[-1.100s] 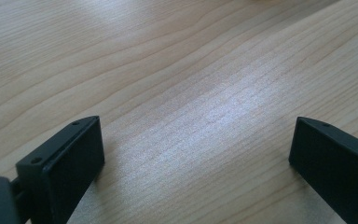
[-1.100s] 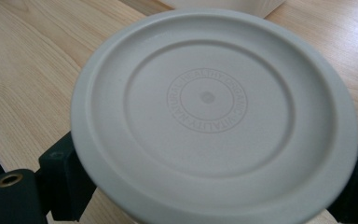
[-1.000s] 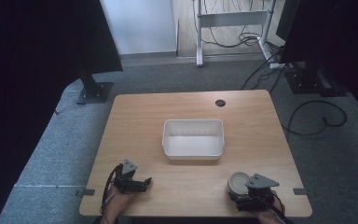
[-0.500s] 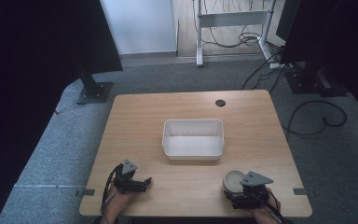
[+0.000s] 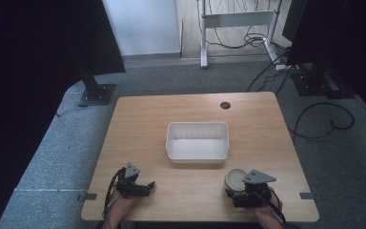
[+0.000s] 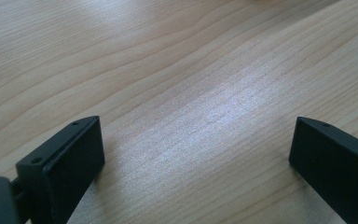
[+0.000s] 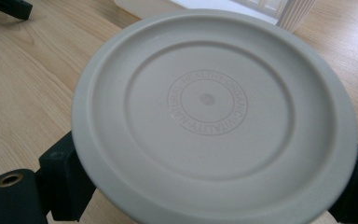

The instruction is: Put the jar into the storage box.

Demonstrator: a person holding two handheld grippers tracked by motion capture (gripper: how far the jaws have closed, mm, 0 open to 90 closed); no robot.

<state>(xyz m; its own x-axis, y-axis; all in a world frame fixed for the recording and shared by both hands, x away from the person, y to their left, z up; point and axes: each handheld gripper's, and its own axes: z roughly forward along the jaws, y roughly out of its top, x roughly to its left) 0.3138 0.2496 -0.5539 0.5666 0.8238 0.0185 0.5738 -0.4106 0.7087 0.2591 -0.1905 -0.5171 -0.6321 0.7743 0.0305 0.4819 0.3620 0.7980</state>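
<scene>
At the near right corner of the counter [image 5: 138, 119] in the high view, the right gripper [image 5: 244, 190] sits around a round grey container [image 5: 235, 179] with a lid, just short of the white bin [image 5: 198, 141] that stands mid-counter. The left gripper [image 5: 142, 187] rests at the near left, well apart from both, with nothing between its fingers.

Over bare wood in the left gripper view, the two black fingers [image 6: 70, 158] stand wide apart and empty.

Close up in the right gripper view, the lid [image 7: 214, 112] of the container lies between the fingers [image 7: 63, 177], which flank its body on either side and seem to touch it; I judge them closed on it. A corner of the bin [image 7: 289, 11] shows just beyond.

The grasp looks made; the next move likely calls for a level lift and a short carry forward over the bin's near wall.
</scene>
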